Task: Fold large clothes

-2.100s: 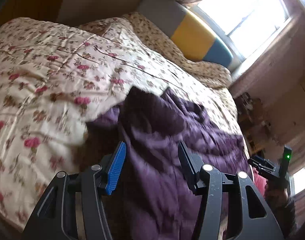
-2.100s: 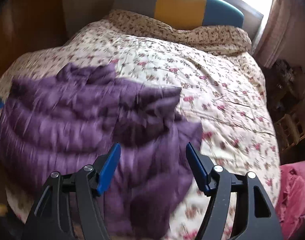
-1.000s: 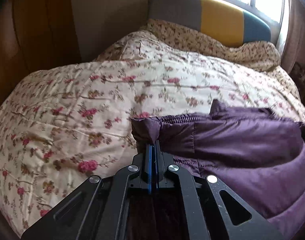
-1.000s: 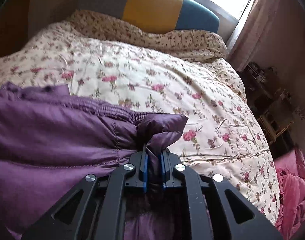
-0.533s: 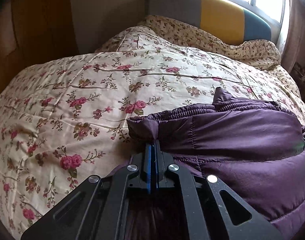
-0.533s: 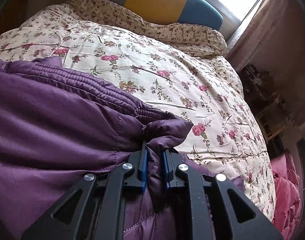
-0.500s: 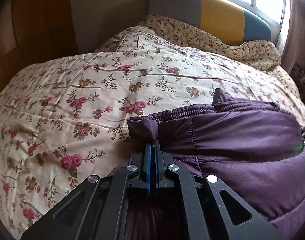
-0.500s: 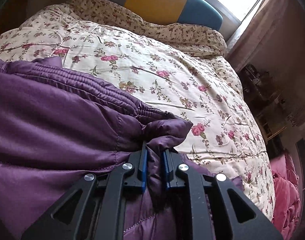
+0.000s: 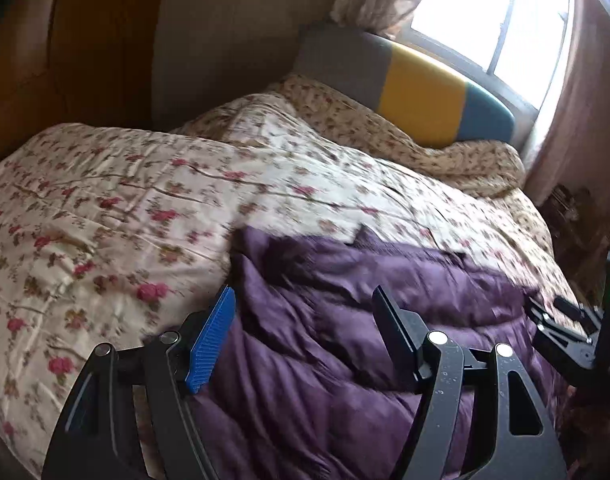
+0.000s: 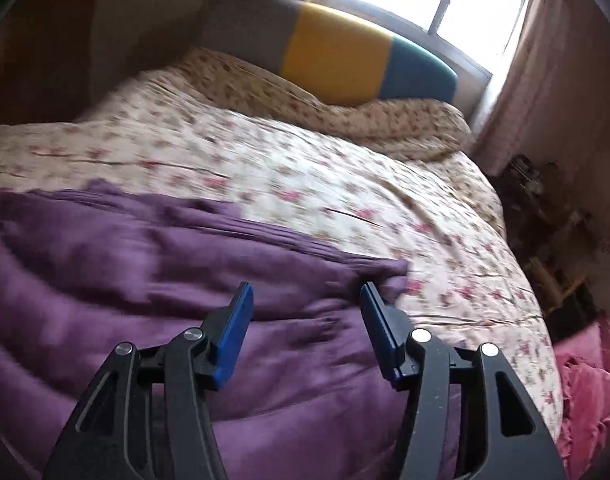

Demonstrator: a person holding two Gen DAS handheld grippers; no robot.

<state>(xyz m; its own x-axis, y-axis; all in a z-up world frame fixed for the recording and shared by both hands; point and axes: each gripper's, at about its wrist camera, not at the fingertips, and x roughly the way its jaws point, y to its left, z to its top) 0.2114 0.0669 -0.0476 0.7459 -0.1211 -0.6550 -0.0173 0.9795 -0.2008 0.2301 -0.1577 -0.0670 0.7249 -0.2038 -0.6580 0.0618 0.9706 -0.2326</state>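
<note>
A purple quilted jacket (image 9: 345, 320) lies folded on the flowered bedspread (image 9: 125, 200), its elastic hem edge toward the headboard. My left gripper (image 9: 305, 300) hovers over the jacket's left end, its jaws opening, with only the lying fabric below them and nothing gripped. In the right wrist view the same jacket (image 10: 125, 280) fills the lower left. My right gripper (image 10: 305, 296) hangs above its right corner, jaws opening and pads off the cloth. The right gripper's black frame (image 9: 565, 328) shows at the right edge of the left wrist view.
A headboard (image 10: 337, 52) in grey, yellow and blue stands at the far end below a bright window (image 9: 485, 24). A flowered pillow (image 9: 385, 128) lies against it. A pink cloth (image 10: 585, 392) is heaped beside the bed at right, near cluttered shelves (image 10: 545, 240).
Both grippers were shut on the jacket's corners half a second ago; now both have let go, spread their jaws and drawn back and up from the laid-down fabric.
</note>
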